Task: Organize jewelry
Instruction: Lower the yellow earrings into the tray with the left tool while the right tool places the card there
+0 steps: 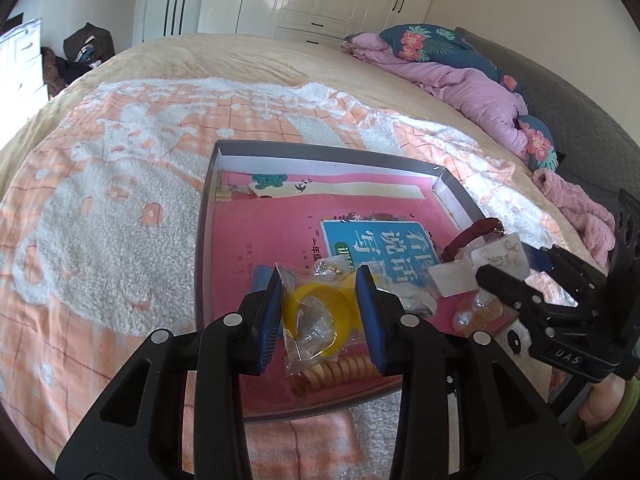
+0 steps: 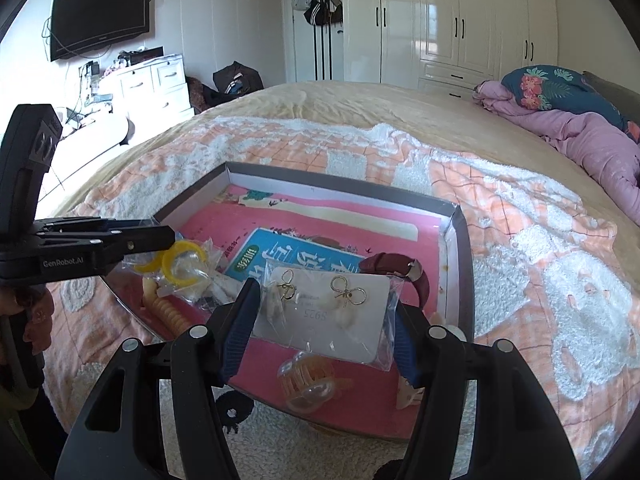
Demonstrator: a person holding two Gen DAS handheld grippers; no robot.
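Yellow bangle in a clear bag [image 1: 316, 316] sits between our left tongs [image 1: 320, 312]; the blue pads [image 1: 269, 312] flank the bag on both sides and seem to touch its plastic, so it looks clamped, though we cannot tell how firmly. From the right wrist view the left tongs [image 2: 160, 240] come in from the side, over the yellow bangle bag [image 2: 182, 266]. A coiled beige hair tie [image 1: 340, 372] lies just below the bag on the box floor.

Our right tongs [image 2: 320, 320] straddle the earring card in its clear sleeve [image 2: 324, 312]: white card, two gold bow-shaped earrings, "S925" printed upside down. Both blue pads [image 2: 240, 332] press the sleeve edges, so the right tongs are closed on it. In the left wrist view the right tongs [image 1: 504, 268] show at the side with the earring card [image 1: 496, 258] at their tips.

All of this is over a shallow dark-walled box [image 2: 464, 240] lined with a pink book cover [image 2: 320, 216], resting on an orange and white blanket [image 1: 120, 220] on the bed [image 2: 320, 100]. A dark red watch strap [image 2: 400, 268] lies in the box near its right wall, just behind the card. An orange hair claw clip [image 2: 306, 376] lies at the near edge, under the card.
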